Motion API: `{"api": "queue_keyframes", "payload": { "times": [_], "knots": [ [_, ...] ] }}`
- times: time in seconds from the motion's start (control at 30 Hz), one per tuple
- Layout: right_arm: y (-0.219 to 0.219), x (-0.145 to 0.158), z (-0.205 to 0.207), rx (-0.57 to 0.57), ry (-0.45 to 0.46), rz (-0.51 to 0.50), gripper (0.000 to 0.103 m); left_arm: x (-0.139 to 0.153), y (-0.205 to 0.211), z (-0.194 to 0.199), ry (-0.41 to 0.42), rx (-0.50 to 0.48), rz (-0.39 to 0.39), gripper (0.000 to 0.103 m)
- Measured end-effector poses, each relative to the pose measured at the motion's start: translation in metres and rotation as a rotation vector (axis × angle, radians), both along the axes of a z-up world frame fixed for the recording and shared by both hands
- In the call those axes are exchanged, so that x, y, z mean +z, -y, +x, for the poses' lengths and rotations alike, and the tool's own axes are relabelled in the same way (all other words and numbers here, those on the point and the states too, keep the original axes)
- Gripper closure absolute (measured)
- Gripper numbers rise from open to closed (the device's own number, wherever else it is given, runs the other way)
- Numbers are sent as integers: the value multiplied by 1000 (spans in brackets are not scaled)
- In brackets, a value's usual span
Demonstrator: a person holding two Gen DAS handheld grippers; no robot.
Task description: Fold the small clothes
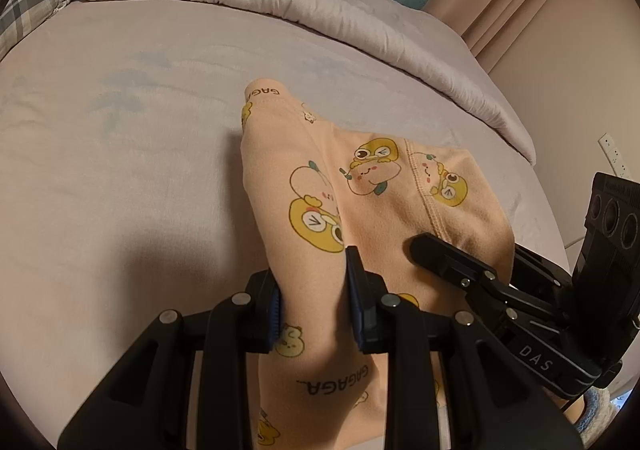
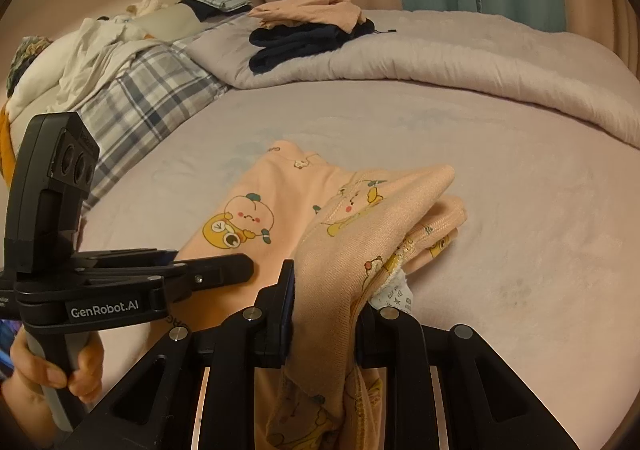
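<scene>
Both your grippers pinch the same piece: a small peach garment (image 1: 320,185) printed with yellow frogs and peach characters.

Left gripper (image 1: 314,290): jaws pressed onto a bunched fold of the cloth, blue pads (image 1: 276,314) biting from both sides. Right gripper (image 2: 324,298): jaws likewise closed on a thick gathered edge, care label (image 2: 396,296) hanging out just beside the right finger. Your hand (image 2: 60,366) shows on the left tool's handle in the right wrist view.

Position: near end of the garment lifted off the bed (image 1: 120,169) at the near edge. Far end rests on the sheet toward the middle, well short of the rolled duvet (image 2: 480,57) along the far edge. A dark folded garment (image 2: 304,41) and another peach piece (image 2: 312,9) sit stacked on that duvet; they look finished.

Step in hand, as judged: mid-fold. You hold the near hem with both tools, the far part anchored on the sheet.

Next move likely calls for carrying both grips forward together, level with each other, and laying the held edge over the resting far end. Keep the two pinches apart enough to hold the cloth taut; it is soft and sags between them. Release only once the edges line up.
</scene>
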State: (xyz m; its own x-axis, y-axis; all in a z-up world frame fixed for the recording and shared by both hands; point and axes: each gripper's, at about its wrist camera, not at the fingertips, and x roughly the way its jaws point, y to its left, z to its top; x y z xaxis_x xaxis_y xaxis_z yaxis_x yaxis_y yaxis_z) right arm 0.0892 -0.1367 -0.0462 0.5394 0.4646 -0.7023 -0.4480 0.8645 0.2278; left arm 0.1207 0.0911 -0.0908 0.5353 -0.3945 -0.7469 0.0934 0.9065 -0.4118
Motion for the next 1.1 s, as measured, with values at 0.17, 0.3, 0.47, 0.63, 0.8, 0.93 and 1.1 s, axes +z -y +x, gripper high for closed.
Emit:
{"api": "queue_keyframes", "payload": {
  "times": [0.17,0.3,0.47,0.63,0.8,0.93,1.1],
  "knots": [
    [1,-4,1,-5,-15,3,78,-4,2,2,-9,-3,9,77],
    [2,-8,1,-8,-30,6,78,-8,4,4,-20,-4,13,77],
    [4,-13,2,-14,-53,10,78,-14,7,5,-38,-5,21,77],
    [7,-16,2,-18,-63,15,78,-15,9,6,-42,-5,27,77],
    [7,-18,2,-20,-70,18,78,-16,10,8,-49,-3,32,77],
    [9,-20,3,-22,-76,19,78,-17,10,8,-54,-2,36,77],
    [10,-22,4,-22,-83,19,78,-20,9,9,-62,2,38,76]
  ]
}}
